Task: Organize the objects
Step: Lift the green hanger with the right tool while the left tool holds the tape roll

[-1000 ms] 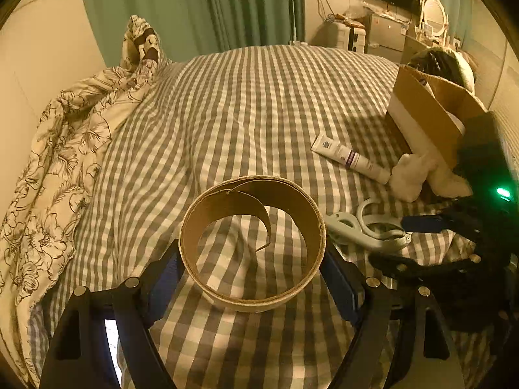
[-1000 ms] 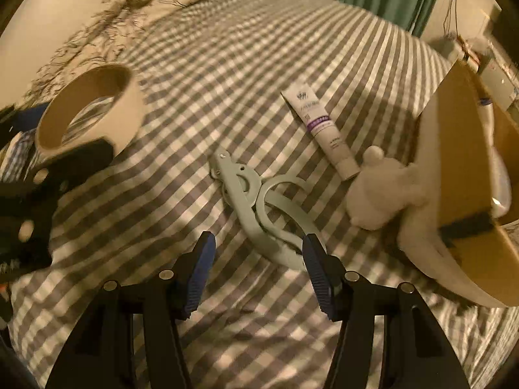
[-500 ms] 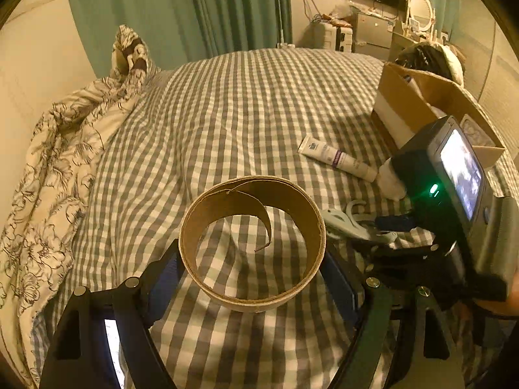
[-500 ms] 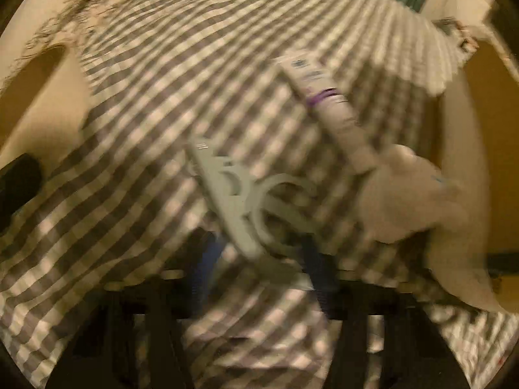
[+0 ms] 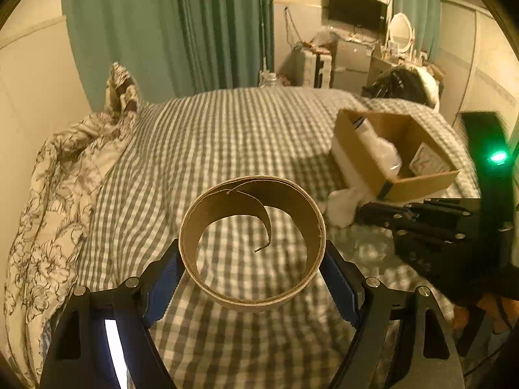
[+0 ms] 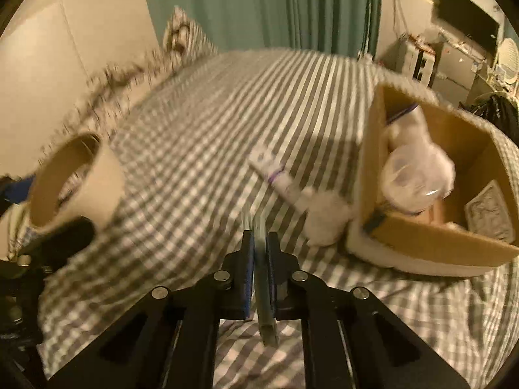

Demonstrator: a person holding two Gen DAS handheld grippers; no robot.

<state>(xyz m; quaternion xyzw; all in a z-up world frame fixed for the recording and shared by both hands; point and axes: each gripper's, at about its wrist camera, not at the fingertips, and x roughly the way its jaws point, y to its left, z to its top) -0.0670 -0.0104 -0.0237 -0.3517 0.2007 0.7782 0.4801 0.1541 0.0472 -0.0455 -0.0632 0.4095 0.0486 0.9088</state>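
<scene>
The green clip (image 6: 263,278) is pinched edge-on in the right hand-held gripper (image 6: 259,243), lifted above the checked bed (image 6: 211,123). The left hand-held gripper (image 5: 253,278) grips the cardboard ring (image 5: 251,243). Both look bound for the cardboard box (image 6: 431,236), so the next move likely needs carrying the clip over its rim before letting go.

open checked bedspread (image 6: 201,149) left of the cardboard box (image 6: 421,233); tube (image 6: 275,178) and plush (image 6: 324,217) crowd its near side.
</scene>
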